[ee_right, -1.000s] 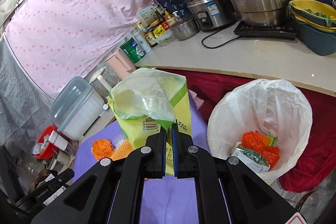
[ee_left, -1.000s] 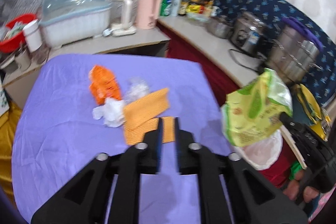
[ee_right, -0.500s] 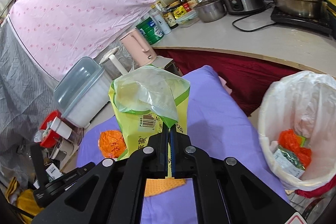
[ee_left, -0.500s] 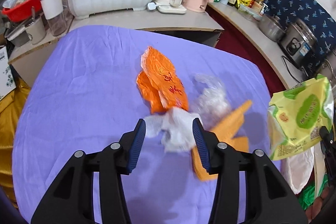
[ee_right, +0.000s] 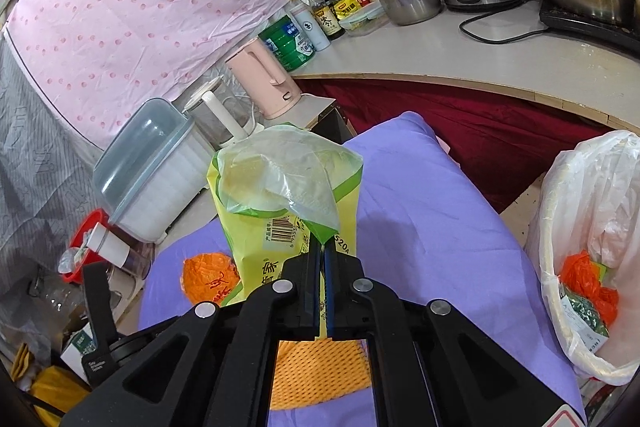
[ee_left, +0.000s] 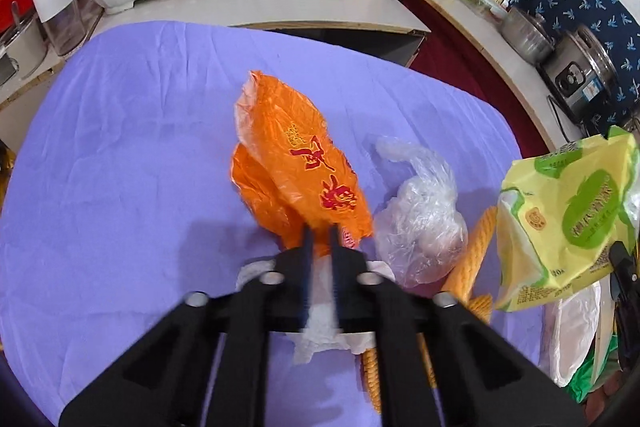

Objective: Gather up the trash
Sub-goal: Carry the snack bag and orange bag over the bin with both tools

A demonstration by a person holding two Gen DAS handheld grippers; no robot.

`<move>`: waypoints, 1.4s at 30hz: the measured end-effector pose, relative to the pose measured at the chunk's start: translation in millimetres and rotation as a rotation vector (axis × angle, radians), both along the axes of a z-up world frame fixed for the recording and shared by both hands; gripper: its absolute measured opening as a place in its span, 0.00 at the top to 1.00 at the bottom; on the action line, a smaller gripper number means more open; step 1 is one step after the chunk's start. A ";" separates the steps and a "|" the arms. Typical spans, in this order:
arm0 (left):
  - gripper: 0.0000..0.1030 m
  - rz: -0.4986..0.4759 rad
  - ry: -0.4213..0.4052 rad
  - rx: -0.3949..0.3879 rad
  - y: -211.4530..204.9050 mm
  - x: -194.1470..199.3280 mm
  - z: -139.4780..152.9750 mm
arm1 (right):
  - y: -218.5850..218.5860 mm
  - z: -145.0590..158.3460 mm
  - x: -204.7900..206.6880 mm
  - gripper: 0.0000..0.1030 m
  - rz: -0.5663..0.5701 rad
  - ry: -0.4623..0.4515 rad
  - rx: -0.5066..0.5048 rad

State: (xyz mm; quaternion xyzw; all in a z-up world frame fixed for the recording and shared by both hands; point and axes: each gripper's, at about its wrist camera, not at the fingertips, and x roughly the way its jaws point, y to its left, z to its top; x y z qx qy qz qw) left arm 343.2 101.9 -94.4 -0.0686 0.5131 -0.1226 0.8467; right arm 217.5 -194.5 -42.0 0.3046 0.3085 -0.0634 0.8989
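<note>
The white crumpled tissue [ee_left: 320,323] lies on the purple cloth of the tabletop [ee_left: 120,155], just below the orange plastic bag [ee_left: 296,163]. The left hand-held gripper [ee_left: 320,239] is now clamped on it; half a second earlier its jaws were spread wide on either side of the tissue, and a second earlier it was held farther back over the yellow mesh cloth [ee_left: 472,251]. The orange bag is seen larger and nearer than before. Red characters are printed on the orange bag, but they cannot be read with certainty. Beside the orange bag a clear crumpled plastic bag [ee_left: 420,223] rests against the mesh cloth.

The right hand-held gripper [ee_right: 322,255] is closed tight on the lower edge of the yellow-green package [ee_right: 280,211], which is held up above the tabletop as in the earlier frames. A barcode and "520A" are visible on the package. To the right of the package, the white-lined trash bin [ee_right: 592,227] is seen, pushed farther toward the frame edge than before.
</note>
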 end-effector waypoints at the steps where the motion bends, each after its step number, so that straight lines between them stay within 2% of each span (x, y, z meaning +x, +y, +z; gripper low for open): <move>1: 0.98 0.001 -0.010 0.003 0.1 -2.4 2.8 | -1.0 0.0 -0.5 0.98 -0.003 0.000 0.001; 7: 0.99 -0.009 -0.097 0.022 -4.8 -35.5 36.4 | -0.7 10.8 -9.5 0.98 -0.010 -0.018 0.005; 12: 0.99 -0.034 -0.166 0.001 -12.2 -65.1 73.1 | 3.9 27.9 -25.5 0.98 -0.001 -0.047 0.005; 19: 0.99 -0.085 -0.242 -0.022 -28.5 -107.3 116.8 | 4.0 61.5 -63.3 0.98 -0.009 -0.108 -0.011; 25: 0.99 -0.160 -0.286 -0.037 -58.5 -146.1 143.0 | -10.0 75.7 -104.8 0.98 -0.046 -0.132 -0.016; 33: 0.99 -0.280 -0.308 -0.038 -116.4 -189.0 153.1 | -47.5 75.2 -165.0 0.98 -0.132 -0.127 -0.026; 42: 0.99 -0.446 -0.286 -0.034 -205.0 -230.7 134.6 | -114.0 50.0 -230.0 0.98 -0.278 -0.072 -0.026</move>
